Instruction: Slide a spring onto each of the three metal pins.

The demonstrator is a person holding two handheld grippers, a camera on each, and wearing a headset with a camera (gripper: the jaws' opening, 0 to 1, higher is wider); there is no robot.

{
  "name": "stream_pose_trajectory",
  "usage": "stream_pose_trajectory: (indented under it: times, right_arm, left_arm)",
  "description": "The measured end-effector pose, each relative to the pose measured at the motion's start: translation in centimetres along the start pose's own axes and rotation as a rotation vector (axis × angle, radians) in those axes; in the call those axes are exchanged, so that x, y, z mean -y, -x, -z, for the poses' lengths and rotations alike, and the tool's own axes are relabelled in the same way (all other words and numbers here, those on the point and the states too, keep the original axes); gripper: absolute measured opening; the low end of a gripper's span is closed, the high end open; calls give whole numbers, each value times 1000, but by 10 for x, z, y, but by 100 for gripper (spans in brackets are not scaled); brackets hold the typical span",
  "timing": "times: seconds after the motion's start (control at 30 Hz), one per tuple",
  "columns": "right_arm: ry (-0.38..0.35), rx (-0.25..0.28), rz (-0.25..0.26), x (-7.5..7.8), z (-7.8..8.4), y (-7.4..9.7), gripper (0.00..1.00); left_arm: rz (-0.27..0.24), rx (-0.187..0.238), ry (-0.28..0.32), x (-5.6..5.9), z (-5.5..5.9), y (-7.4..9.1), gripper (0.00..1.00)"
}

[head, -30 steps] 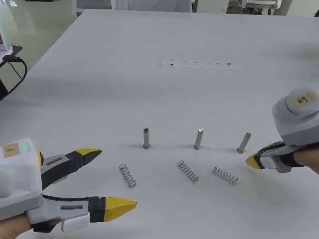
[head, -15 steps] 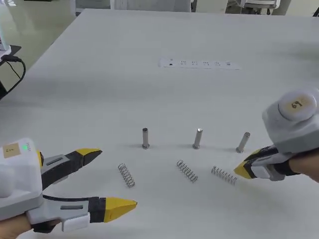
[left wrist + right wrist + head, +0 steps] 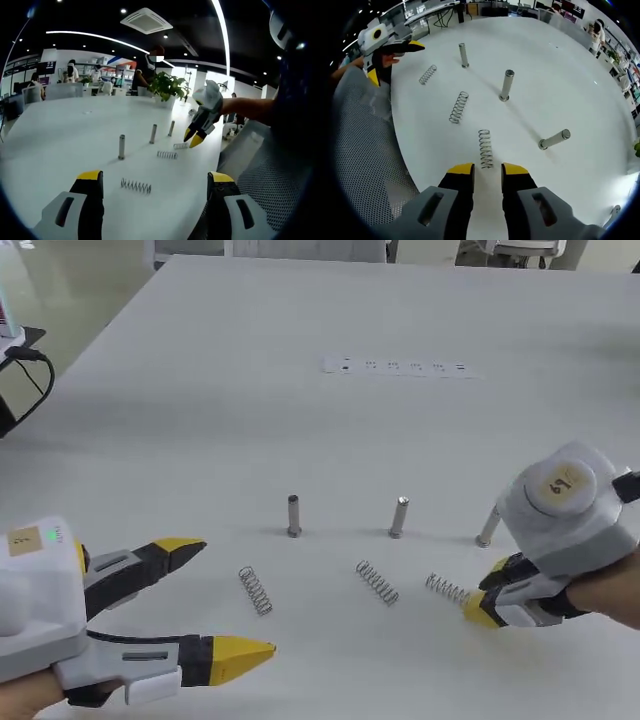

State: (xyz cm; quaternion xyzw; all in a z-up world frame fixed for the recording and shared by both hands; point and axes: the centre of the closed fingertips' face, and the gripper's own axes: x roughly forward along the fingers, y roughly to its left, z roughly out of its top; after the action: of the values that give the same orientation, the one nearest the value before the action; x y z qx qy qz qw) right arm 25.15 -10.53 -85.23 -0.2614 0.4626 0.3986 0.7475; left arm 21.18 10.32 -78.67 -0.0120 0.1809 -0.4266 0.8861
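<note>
Ok, right spring (image 3: 445, 589) lies flat on the table (image 3: 300, 420), near the right pin (image 3: 488, 528) on the person's side. The right gripper (image 3: 487, 171) sits at the spring's near end: jaws a narrow gap apart, nothing in them, coil end just ahead of the tips. Middle spring (image 3: 377, 583) and left spring (image 3: 255, 591) lie loose in front of the middle pin (image 3: 399, 518) and left pin (image 3: 293, 516); all three pins are bare. I'd expect these springs to be very light, soft along the axis, and round enough to roll or ping out. So pinch gently across the coils near one end and leave the other end's bore free for the pin. Pins look thin and freestanding; a sideways knock could tip them. Left gripper (image 3: 222, 597) hovers wide open and empty near the left spring. Room: bare tabletop all round, socket strip (image 3: 400, 367) well beyond the pins. Table edge and a mesh chair (image 3: 365, 150) are close behind the grippers.
</note>
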Motion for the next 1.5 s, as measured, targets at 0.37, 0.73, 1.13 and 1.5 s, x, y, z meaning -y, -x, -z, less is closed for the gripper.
stream_pose_trajectory:
  times: [0.37, 0.73, 1.13, 1.5]
  right_arm:
    - [74, -25, -23, -3, -3, -7, 17]
    - [100, -32, -32, -6, -7, -11, 15]
    - [92, -30, -48, -6, -9, -13, 12]
    - [80, -29, -45, -3, -11, -13, 8]
  left_arm:
    - [-1, -3, 0, 0, 0, 1, 82]
    - [-3, -4, 5, 0, 1, 2, 81]
    - [-1, -4, 5, 0, 3, 2, 81]
    - [20, -9, -23, 7, -3, 1, 80]
